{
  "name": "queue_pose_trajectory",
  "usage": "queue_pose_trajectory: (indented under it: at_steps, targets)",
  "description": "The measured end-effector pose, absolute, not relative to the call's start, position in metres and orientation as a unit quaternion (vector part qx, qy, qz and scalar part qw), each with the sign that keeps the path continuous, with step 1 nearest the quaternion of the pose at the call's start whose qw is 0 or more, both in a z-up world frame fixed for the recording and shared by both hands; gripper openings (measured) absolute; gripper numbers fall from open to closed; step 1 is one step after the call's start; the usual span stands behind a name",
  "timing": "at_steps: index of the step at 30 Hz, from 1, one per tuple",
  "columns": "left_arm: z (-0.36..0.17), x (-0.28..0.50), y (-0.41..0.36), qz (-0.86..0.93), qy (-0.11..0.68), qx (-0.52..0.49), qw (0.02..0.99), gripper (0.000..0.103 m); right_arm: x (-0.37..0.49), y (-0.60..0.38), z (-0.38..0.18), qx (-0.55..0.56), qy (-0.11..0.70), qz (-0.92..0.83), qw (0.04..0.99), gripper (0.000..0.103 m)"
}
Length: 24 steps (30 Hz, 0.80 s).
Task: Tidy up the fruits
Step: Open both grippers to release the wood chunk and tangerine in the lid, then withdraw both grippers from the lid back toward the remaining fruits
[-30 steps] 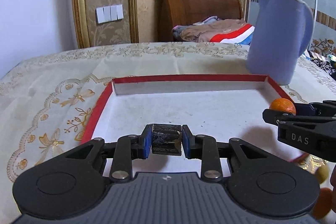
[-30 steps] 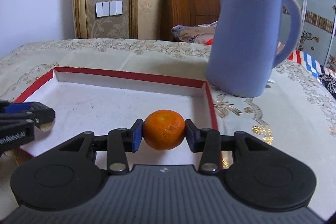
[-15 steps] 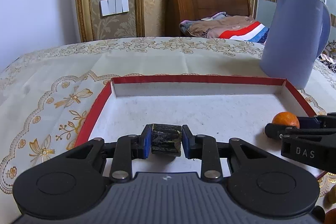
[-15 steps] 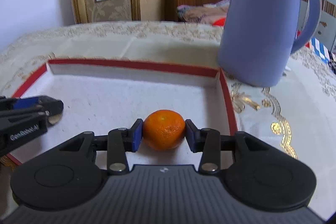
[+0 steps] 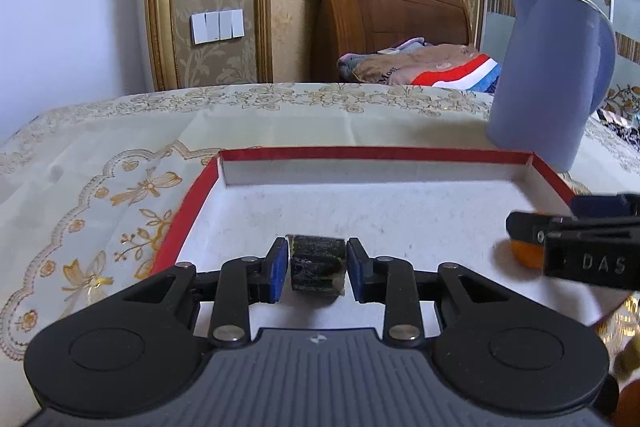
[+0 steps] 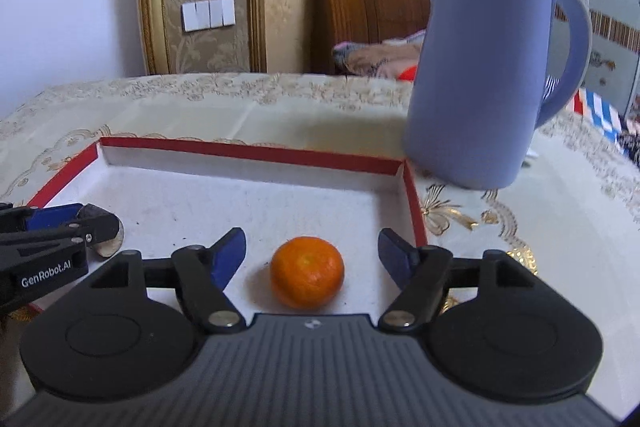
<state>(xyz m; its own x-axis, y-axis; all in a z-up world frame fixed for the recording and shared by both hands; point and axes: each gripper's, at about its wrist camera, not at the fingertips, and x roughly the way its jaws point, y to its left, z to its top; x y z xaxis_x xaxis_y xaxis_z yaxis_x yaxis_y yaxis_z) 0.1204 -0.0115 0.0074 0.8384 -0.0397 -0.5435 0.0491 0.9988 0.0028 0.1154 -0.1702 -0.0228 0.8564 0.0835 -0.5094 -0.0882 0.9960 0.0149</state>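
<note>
A shallow white tray with a red rim [image 5: 188,203] [image 6: 412,195] lies on the tablecloth. My left gripper [image 5: 317,269] has its jaws slightly apart around a dark blackened fruit piece [image 5: 317,269] that rests on the tray floor, with small gaps on both sides. My right gripper [image 6: 312,253] is open wide, and an orange mandarin [image 6: 307,271] sits on the tray between its fingers, touching neither. The mandarin shows partly behind the right gripper in the left wrist view [image 5: 524,255]. The left gripper's tip [image 6: 96,227] shows at the left of the right wrist view.
A tall blue-violet jug [image 5: 548,75] [image 6: 484,75] stands on the tablecloth just beyond the tray's far right corner. A wooden headboard and folded bedding [image 5: 416,67] lie behind the table. Blurred fruit shows at the lower right edge [image 5: 628,387].
My right gripper opened and let the mandarin down onto the tray. My left gripper's jaws loosened off the dark fruit piece, which now rests on the tray.
</note>
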Motion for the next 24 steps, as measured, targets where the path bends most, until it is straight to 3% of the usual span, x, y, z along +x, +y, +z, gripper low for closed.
queue_pose_trajectory:
  at_steps: [15,16,18,20,24]
  targets:
    - [0.009,0.071,0.007,-0.049,0.278,-0.028,0.959,0.031,0.047,-0.197,-0.021,0.061,0.213,0.059,0.973,0.078]
    - [0.009,0.067,0.006,-0.051,0.278,-0.024,0.959,0.031,0.041,-0.198,-0.023,0.066,0.210,0.059,0.974,0.082]
    - [0.008,0.055,0.005,-0.054,0.269,-0.015,0.962,0.039,0.029,-0.200,-0.026,0.071,0.204,0.057,0.975,0.085]
    - [0.010,0.042,0.004,-0.050,0.249,-0.005,0.967,0.076,0.016,-0.203,-0.029,0.068,0.198,0.058,0.976,0.085]
    - [0.016,0.017,0.004,-0.047,0.208,0.003,0.977,0.078,0.005,-0.205,-0.030,0.068,0.190,0.055,0.978,0.088]
